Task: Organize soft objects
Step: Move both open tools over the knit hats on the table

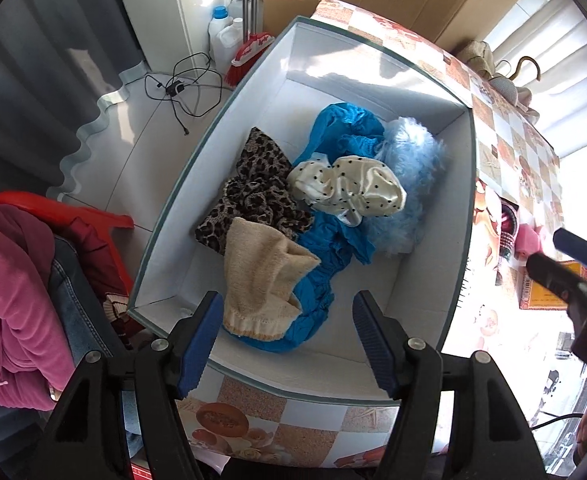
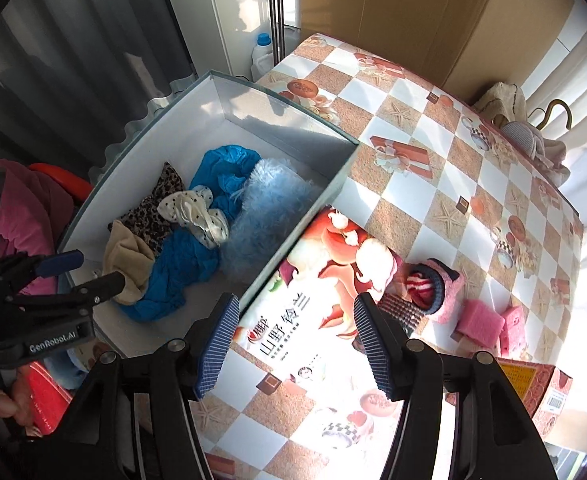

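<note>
A white-lined storage box [image 1: 181,208] [image 2: 293,216] holds a leopard-print cloth [image 1: 249,196], a blue garment [image 1: 333,136], a fluffy light-blue piece [image 1: 413,184] [image 2: 261,216], a polka-dot cream cloth [image 1: 349,188] and a beige knit cloth [image 1: 261,276] [image 2: 127,258]. My left gripper [image 1: 287,344] is open and empty above the box's near end. My right gripper [image 2: 295,344] is open and empty over the table beside the box. A striped pink sock [image 2: 433,284] and pink sponges [image 2: 479,320] lie on the table to its right.
The checkered tablecloth [image 2: 413,140] covers the table. An orange carton [image 2: 533,384] sits at the near right. Clothes hangers and cloth [image 2: 533,128] lie at the far edge. Pink clothing [image 1: 9,280] and a red stool [image 1: 73,216] are left of the box.
</note>
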Demonstrator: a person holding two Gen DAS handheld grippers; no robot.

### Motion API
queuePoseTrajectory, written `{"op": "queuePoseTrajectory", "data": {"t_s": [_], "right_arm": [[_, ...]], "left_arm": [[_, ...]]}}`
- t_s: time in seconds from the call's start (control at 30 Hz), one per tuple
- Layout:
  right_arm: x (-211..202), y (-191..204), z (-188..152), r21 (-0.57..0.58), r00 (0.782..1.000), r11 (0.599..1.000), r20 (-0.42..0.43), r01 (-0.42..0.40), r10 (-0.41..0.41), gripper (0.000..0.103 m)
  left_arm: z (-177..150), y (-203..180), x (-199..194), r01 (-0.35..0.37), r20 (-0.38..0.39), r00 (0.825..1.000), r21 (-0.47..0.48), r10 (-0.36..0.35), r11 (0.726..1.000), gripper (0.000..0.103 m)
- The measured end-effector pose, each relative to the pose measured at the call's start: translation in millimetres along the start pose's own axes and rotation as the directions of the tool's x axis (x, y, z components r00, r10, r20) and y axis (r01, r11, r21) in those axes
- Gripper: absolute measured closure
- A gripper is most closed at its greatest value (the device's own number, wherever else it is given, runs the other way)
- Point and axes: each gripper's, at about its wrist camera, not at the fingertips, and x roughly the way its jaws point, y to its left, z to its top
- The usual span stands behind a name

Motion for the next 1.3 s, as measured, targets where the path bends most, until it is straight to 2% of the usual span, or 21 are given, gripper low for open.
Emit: {"op": "queuePoseTrajectory", "data": {"t_s": [0.1, 0.23, 0.37, 0.57, 0.63, 0.8, 0.9, 1.03, 1.07, 1.17, 1.3], "right_arm": [[6, -18, -42, 0.008, 0.999, 0.999, -0.032, 0.04, -0.04, 0.041], [19, -43, -94, 0.1, 0.994, 0.994, -0.105, 0.042, -0.032, 0.041], [21, -64, -135, 0.205, 0.991, 0.978, -0.129, 0.048, -0.021, 0.041], [19, -76, -180, 0.245, 0.988, 0.967, -0.148, 0.07, -0.034, 0.041], [18, -80, -193, 0.269, 0.988, 0.961, -0.15, 0.069, -0.029, 0.041], [14, -89, -220, 0.295, 0.988, 0.953, -0.149, 0.074, -0.03, 0.041], [11, -90, -235, 0.296, 0.988, 0.952, -0.152, 0.076, -0.031, 0.041], [7, -93, -252, 0.303, 0.987, 0.95, -0.157, 0.078, -0.031, 0.041], [6, -94, -256, 0.307, 0.987, 0.949, -0.158, 0.079, -0.031, 0.041], [5, -99, -265, 0.323, 0.986, 0.943, -0.165, 0.079, -0.026, 0.041], [3, -104, -271, 0.328, 0.984, 0.941, -0.174, 0.081, -0.024, 0.041]], "left_arm": [[-4, -24, -4, 0.022, 0.007, 1.0, 0.085, -0.022, 0.996, 0.032], [-12, -66, -6, 0.053, 0.0, 0.999, 0.218, -0.055, 0.974, 0.032], [-19, -115, -6, 0.089, -0.027, 0.996, 0.358, -0.085, 0.93, 0.03], [-24, -194, 12, 0.111, -0.06, 0.994, 0.496, -0.093, 0.861, 0.026], [-24, -220, 25, 0.103, -0.072, 0.994, 0.522, -0.077, 0.846, 0.026], [-25, -275, 54, 0.049, -0.045, 0.999, 0.623, -0.026, 0.781, 0.026], [-20, -292, 70, 0.013, -0.022, 1.0, 0.643, 0.001, 0.765, 0.026], [-16, -307, 93, -0.059, 0.008, 0.997, 0.683, 0.073, 0.728, 0.025], [-15, -309, 100, -0.075, 0.011, 0.996, 0.686, 0.093, 0.724, 0.025], [-12, -313, 117, -0.085, -0.019, 0.991, 0.674, 0.132, 0.734, 0.023], [-13, -315, 134, -0.131, -0.009, 0.982, 0.681, 0.187, 0.721, 0.02]]}}
